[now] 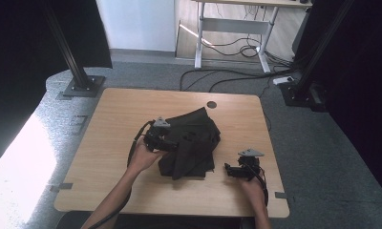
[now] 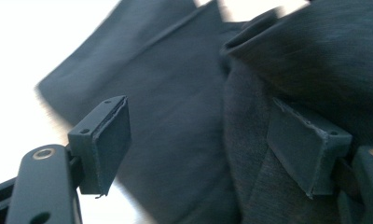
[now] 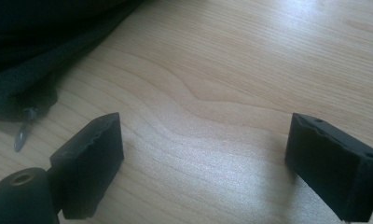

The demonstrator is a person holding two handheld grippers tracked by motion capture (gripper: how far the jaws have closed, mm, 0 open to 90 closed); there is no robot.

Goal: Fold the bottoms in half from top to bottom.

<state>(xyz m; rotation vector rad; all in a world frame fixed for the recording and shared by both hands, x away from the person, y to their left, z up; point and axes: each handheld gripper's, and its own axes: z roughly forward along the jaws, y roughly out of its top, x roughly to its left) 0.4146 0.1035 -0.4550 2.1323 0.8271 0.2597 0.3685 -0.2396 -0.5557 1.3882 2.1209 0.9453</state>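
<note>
Much of the dark garment point(image 1: 191, 143) was hard to read: its folds merged into one black mass in the high view, and the left gripper view was blurred, with the cloth's edges cut off by the frame. The left gripper point(image 1: 172, 141) sat over the garment's left part, its tips lost against the fabric. In its own view the jaws stood apart with cloth point(image 2: 184, 116) lying between them; whether the right-hand pad touched the fold beside it could not be told.

The garment lay near the middle of the wooden table point(image 1: 117, 119), with bare wood to its left, far side and right.

The right gripper point(image 1: 233, 171) rested near the table's near right edge, jaws spread wide over bare wood, the garment's hem and a zip pull point(image 3: 22, 133) just to its left.
</note>
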